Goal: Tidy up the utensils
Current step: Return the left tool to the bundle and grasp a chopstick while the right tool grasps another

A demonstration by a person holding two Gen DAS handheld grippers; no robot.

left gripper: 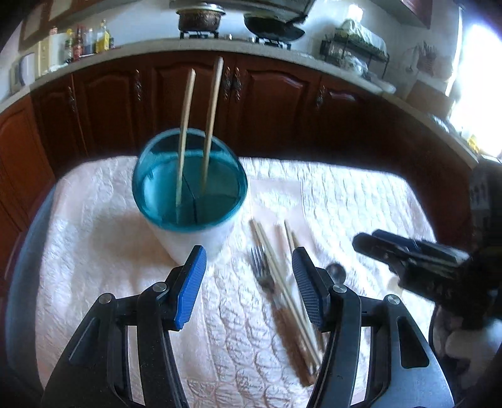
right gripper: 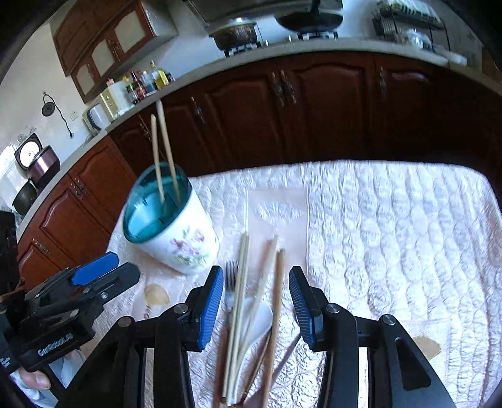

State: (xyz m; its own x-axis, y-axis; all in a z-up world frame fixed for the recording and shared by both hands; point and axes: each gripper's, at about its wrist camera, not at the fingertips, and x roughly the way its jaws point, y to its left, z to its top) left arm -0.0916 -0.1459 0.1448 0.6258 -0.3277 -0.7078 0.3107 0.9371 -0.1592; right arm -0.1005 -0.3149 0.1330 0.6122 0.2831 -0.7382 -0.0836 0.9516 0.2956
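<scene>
With both hand-held grippers, left (left gripper: 249,279) and right (right gripper: 255,301), spread empty over the loose utensils (right gripper: 251,301) at lower centre, a careless pinch could scatter chopsticks toward the holder (right gripper: 169,219).

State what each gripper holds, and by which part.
Nothing. The left gripper and right gripper are open above the loose wooden chopsticks.

Dark wood cabinets (right gripper: 313,103) under pale countertop (left gripper: 282,51) (pots on stove (left gripper: 200,20)); bright window (left gripper: 477,103) at right.
</scene>
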